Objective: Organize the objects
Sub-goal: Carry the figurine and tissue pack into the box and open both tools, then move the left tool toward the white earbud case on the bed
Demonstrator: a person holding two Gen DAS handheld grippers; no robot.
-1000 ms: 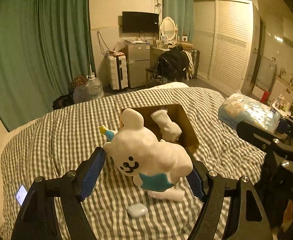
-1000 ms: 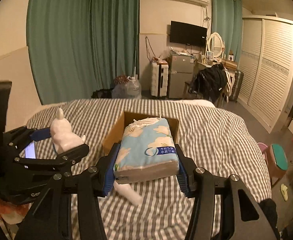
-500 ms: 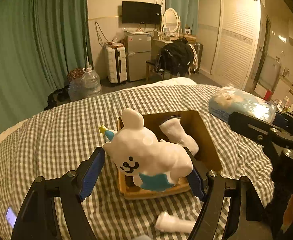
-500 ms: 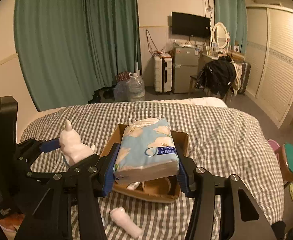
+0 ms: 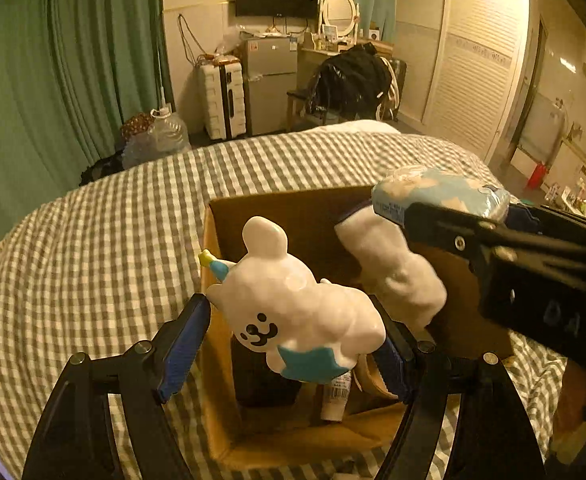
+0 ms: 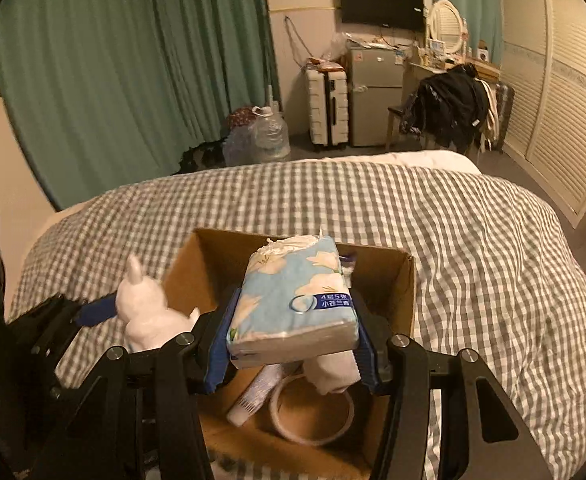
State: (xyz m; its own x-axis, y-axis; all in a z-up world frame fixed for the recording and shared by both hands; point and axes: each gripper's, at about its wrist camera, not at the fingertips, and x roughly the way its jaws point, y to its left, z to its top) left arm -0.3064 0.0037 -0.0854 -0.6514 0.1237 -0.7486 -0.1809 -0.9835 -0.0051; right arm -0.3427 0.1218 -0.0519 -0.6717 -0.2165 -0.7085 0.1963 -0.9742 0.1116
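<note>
In the left wrist view, the left tongs (image 5: pixel 297 344) are clamped by their blue ribbed pads on one glossy white bear figurine (image 5: pixel 293 308) with a rounded ear, a black printed face and a teal patch, held over the near left part of an open cardboard box (image 5: pixel 213 320). The box sits on a bed with a grey-and-white checked cover (image 5: pixel 93 264). Inside it lie one lumpy white sock-like bundle (image 5: pixel 393 272), one white tube (image 5: pixel 335 396) with a barcode and a dark block that cannot be identified.

In the right wrist view, the right tongs (image 6: pixel 293 344) squeeze one soft, rectangular tissue pack (image 6: pixel 293 304) in pale blue floral plastic wrap, held above the same box (image 6: pixel 407 292). Below it sit one tape roll (image 6: pixel 313 412), a ring with a brown core, the tube (image 6: pixel 255 392) and the bundle (image 6: pixel 333 372). The figurine (image 6: pixel 145 312) shows at left.
</note>
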